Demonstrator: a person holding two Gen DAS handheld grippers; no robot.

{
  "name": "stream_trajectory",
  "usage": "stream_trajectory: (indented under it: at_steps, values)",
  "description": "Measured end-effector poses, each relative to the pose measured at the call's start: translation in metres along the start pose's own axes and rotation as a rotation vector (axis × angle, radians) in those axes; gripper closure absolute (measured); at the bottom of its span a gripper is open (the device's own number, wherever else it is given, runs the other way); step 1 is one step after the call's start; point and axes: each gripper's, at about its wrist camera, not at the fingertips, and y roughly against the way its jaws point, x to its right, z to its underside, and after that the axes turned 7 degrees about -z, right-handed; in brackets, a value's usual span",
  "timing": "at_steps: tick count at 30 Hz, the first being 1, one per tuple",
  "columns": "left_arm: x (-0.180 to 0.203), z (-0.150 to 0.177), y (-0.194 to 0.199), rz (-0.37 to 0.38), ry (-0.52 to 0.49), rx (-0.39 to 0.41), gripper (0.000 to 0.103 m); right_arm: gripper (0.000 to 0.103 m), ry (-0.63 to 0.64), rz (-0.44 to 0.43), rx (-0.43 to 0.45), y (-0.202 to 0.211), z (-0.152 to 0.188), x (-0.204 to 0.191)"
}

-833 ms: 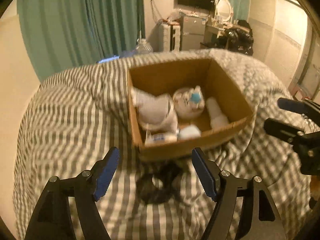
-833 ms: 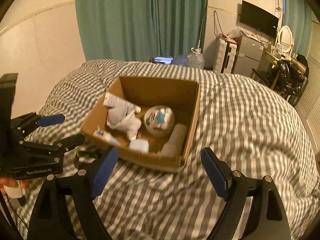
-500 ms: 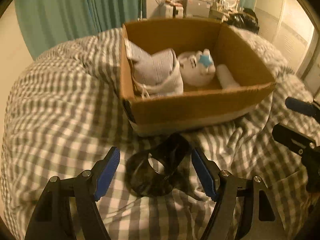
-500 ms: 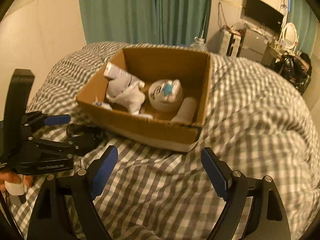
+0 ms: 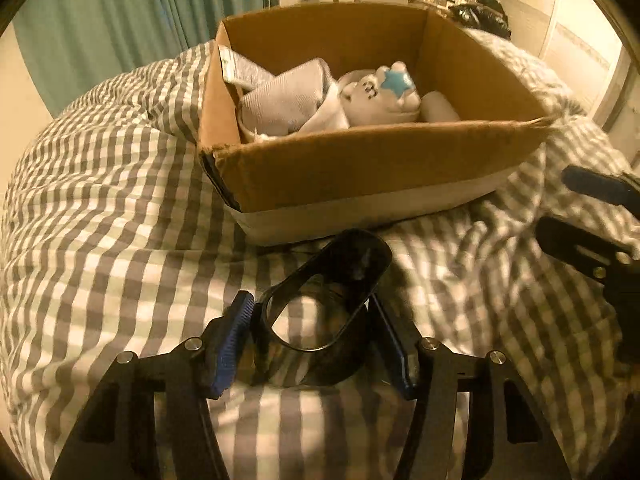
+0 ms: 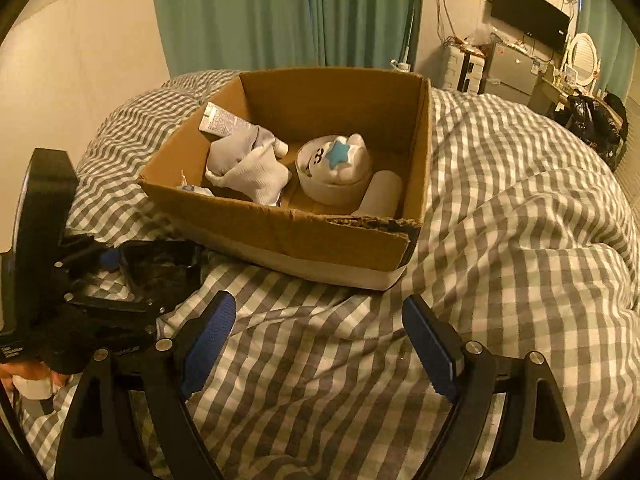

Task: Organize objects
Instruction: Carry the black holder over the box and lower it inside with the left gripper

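Note:
A black hollow holder [image 5: 320, 280] lies on the checked bedcover just in front of a cardboard box [image 5: 360, 172]. My left gripper [image 5: 312, 320] is closing on the holder, its blue pads [image 5: 234, 340] touching both sides. The right wrist view shows that gripper [image 6: 100, 276] and the holder [image 6: 160, 268] at the left of the box [image 6: 280, 224]. Inside the box lie a white plush with a blue star [image 6: 336, 156], a grey-white sock [image 6: 248, 164], a tube [image 6: 224, 124] and a white roll [image 6: 380, 196]. My right gripper [image 6: 320, 320] hangs open over the cover, holding nothing.
The bedcover [image 6: 520, 260] is rumpled into folds right of the box. Teal curtains [image 6: 280, 12] hang behind the bed. A TV [image 6: 528, 12], a small fridge [image 6: 508, 72] and a round mirror [image 6: 584, 56] stand at the back right. A bare wall [image 6: 80, 80] rises on the left.
My left gripper has come down and forward to the black holder, and its jaws have narrowed around it. The box now looms larger in both views.

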Motion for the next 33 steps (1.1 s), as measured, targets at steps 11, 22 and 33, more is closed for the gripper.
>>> stream_trajectory:
  at_steps: [11, 22, 33]
  values:
    - [0.000, 0.009, 0.075, 0.055, 0.055, 0.118, 0.042, 0.018, 0.017, 0.027, 0.088, 0.049, 0.000, -0.016]
    - [-0.007, -0.063, 0.118, 0.028, 0.035, 0.274, 0.042, 0.018, 0.074, 0.054, 0.182, 0.085, -0.047, -0.016]
    - [-0.010, -0.153, 0.065, 0.019, 0.007, 0.272, 0.042, 0.018, 0.049, 0.084, 0.192, 0.042, -0.127, 0.032]
